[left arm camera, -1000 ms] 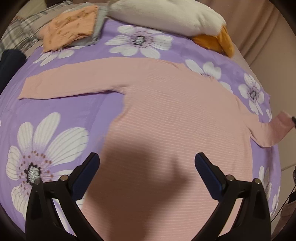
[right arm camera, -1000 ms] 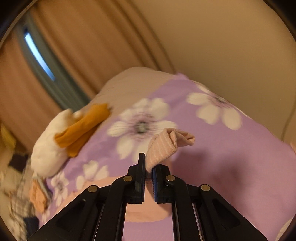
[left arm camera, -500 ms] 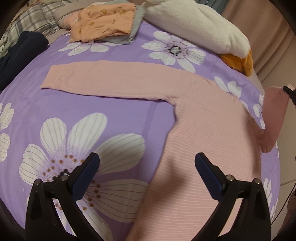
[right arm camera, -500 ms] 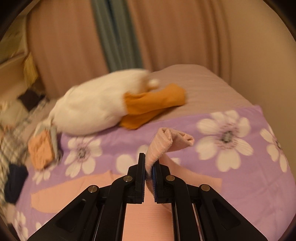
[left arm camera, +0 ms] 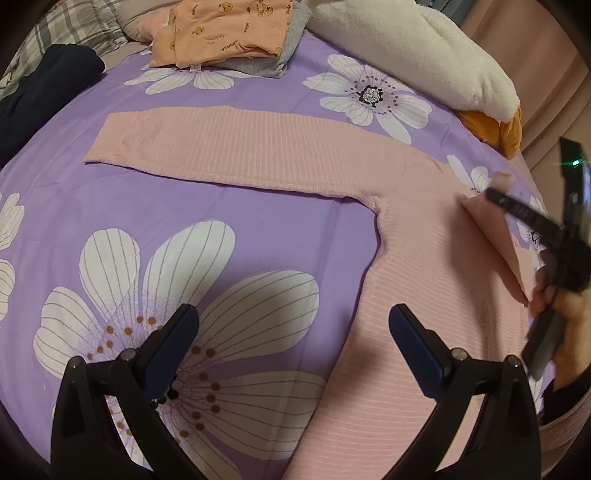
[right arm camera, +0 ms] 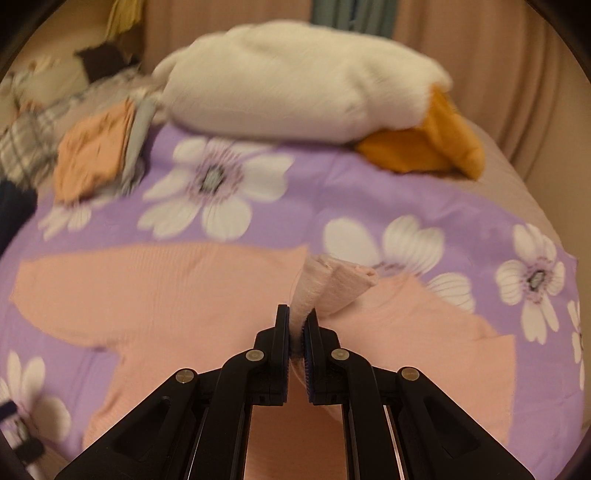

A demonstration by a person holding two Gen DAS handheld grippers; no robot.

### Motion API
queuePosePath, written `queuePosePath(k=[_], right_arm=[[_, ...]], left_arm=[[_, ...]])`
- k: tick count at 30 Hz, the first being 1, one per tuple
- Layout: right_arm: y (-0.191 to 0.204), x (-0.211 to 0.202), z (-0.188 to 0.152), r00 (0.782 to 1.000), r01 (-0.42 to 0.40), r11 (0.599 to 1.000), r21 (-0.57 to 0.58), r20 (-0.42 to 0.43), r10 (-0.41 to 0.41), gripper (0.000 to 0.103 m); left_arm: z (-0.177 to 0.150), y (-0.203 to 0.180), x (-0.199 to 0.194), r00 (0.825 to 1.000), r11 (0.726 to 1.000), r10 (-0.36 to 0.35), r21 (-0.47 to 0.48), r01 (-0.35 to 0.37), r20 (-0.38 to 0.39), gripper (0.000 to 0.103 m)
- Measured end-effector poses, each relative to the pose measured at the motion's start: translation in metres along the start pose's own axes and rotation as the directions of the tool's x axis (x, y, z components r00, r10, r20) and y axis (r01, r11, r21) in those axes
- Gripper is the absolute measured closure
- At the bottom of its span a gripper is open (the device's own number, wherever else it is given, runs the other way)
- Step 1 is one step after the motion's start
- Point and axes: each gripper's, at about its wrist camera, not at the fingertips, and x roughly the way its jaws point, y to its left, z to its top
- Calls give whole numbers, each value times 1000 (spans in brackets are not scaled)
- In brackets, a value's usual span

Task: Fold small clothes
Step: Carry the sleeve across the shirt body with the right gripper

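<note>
A pink ribbed long-sleeved top lies flat on the purple flowered bedspread. One sleeve stretches out straight to the left. My right gripper is shut on the cuff of the other sleeve, lifted and folded over the top's body. In the left wrist view that gripper shows at the right edge, with a hand behind it. My left gripper hangs open above the bedspread and the top's left edge, with nothing between its fingers.
A stack of folded clothes, orange on grey, lies at the far side of the bed. A white and orange plush toy lies beside it. Dark clothing and plaid fabric sit at the far left. Curtains hang behind the bed.
My right gripper has swung left with the sleeve cuff, carrying it from beside the bed's edge over the top's body. My left gripper has shifted left, off the top's middle toward its edge.
</note>
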Motion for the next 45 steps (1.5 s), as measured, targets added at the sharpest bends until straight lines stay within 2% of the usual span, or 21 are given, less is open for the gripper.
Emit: queuePosePath(k=[10,18,19,21,22,25,26,27,29,31,34,37,39,41,42,43,45], right_arm=[[36,29,-22,999,-1,998,-64,-40,-2,95],[42,26,-22,1000,-9,999,-38,-7,9,95],[43,27,-23,1000,-11,999,-40,-15,11,95],[46,39,-26,996,-22,998,-53,-91,17,94],[46,46,-29,990,-30,998,-51,-136,23,93],[44,42,-35,986,-89,995,-36,-145,83,68],[41,37,-36,980,-138,990,-11,-146,135,55],[37,31,-37,974,-180,983,15,-139,181,52],[21,13,-38,951,-286,955,80,-102,293,52],[-3,-6,-41,927,-364,922,133,-47,373,52],[-50,-31,-46,912,-407,888,213,50,406,52],[-102,-38,-55,927,-373,866,332,95,363,52],[-142,-35,-63,948,-314,841,440,98,302,52],[-183,-30,-75,954,-295,785,545,119,276,55],[-197,-27,-80,955,-290,763,577,128,266,60],[-208,-25,-82,957,-286,748,599,132,260,63],[-229,-18,-88,958,-281,717,638,147,245,76]], left_arm=[[5,-3,-1,1000,1000,-8,-12,8,5,0],[5,4,-3,1000,1000,1,-28,-1,11,0],[5,5,-3,1000,999,4,-32,-4,9,0],[4,4,-3,1000,999,5,-33,-4,6,0],[4,3,-3,1000,1000,6,-30,-5,6,0],[4,-1,-3,1000,1000,0,-22,0,4,0],[5,-4,-3,1000,1000,-10,-20,10,2,0],[6,-8,-3,1000,1000,-24,-16,24,1,0],[10,-18,-2,999,999,-43,-2,43,-3,0],[16,-34,-1,997,996,-79,28,79,6,0],[27,-63,7,990,988,-138,73,136,15,0],[39,-96,18,976,970,-215,121,212,12,1],[47,-118,29,955,945,-298,137,296,-10,3],[55,-140,39,928,917,-372,145,372,-28,7],[60,-154,45,913,901,-407,151,408,-35,16],[63,-163,48,910,897,-414,156,414,-39,22],[70,-184,59,891,875,-450,173,452,-57,41]])
